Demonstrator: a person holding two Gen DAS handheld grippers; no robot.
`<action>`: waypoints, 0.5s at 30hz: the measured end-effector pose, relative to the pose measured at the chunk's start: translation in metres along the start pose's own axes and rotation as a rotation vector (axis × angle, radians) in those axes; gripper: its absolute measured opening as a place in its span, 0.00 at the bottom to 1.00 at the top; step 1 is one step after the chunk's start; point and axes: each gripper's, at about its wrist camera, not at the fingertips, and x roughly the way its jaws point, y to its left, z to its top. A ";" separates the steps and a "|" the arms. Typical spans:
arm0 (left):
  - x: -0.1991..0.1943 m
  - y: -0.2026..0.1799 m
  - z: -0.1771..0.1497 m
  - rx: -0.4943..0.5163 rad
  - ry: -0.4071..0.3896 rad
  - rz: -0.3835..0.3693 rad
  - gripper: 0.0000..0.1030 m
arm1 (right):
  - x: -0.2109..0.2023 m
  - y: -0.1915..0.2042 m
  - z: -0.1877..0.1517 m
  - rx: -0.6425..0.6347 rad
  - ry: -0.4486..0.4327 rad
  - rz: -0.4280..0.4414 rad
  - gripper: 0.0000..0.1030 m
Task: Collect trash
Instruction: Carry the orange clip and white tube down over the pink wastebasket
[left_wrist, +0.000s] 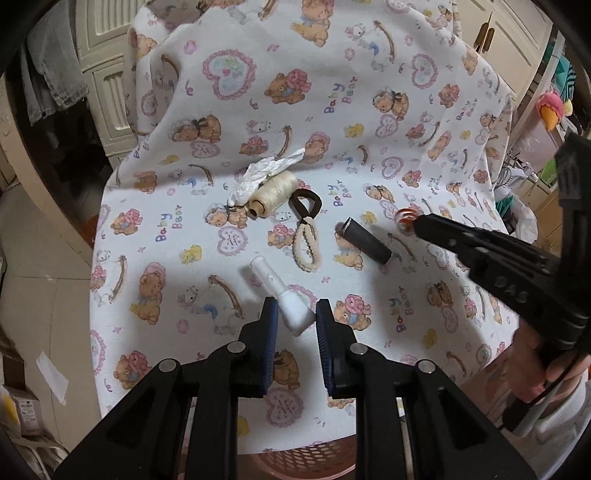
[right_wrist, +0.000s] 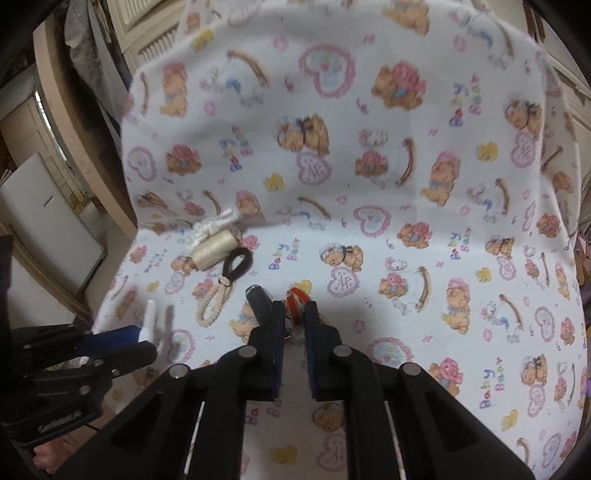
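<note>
On a teddy-bear print cloth (left_wrist: 332, 110) lie a crumpled white paper (left_wrist: 258, 173), a cream thread spool (left_wrist: 271, 194), a hair tie with a beaded loop (left_wrist: 304, 229), a dark cylinder (left_wrist: 365, 240), a white plastic tube (left_wrist: 280, 295) and a small red-orange roll (right_wrist: 296, 299). My left gripper (left_wrist: 293, 314) is shut on the lower end of the white tube; it also shows in the right wrist view (right_wrist: 147, 332). My right gripper (right_wrist: 293, 314) has its fingers around the red-orange roll, and it is not clear whether they press on it. The dark cylinder (right_wrist: 258, 299) lies just left of it.
A pink perforated basket (left_wrist: 303, 458) sits under the cloth's front edge. Cream cabinets (left_wrist: 107, 74) and hanging grey cloth (left_wrist: 55, 74) stand at the left. Toys and clutter (left_wrist: 550, 110) are at the right. A white panel (right_wrist: 48, 221) leans at the left.
</note>
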 end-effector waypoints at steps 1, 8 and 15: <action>-0.002 0.000 0.000 -0.003 -0.005 -0.002 0.19 | -0.005 -0.002 0.000 0.005 -0.007 0.009 0.09; -0.036 -0.011 -0.007 0.013 -0.083 -0.038 0.19 | -0.045 -0.006 -0.002 0.010 -0.063 0.069 0.09; -0.095 -0.025 -0.014 -0.008 -0.164 -0.081 0.19 | -0.115 0.017 -0.022 0.001 -0.157 0.108 0.09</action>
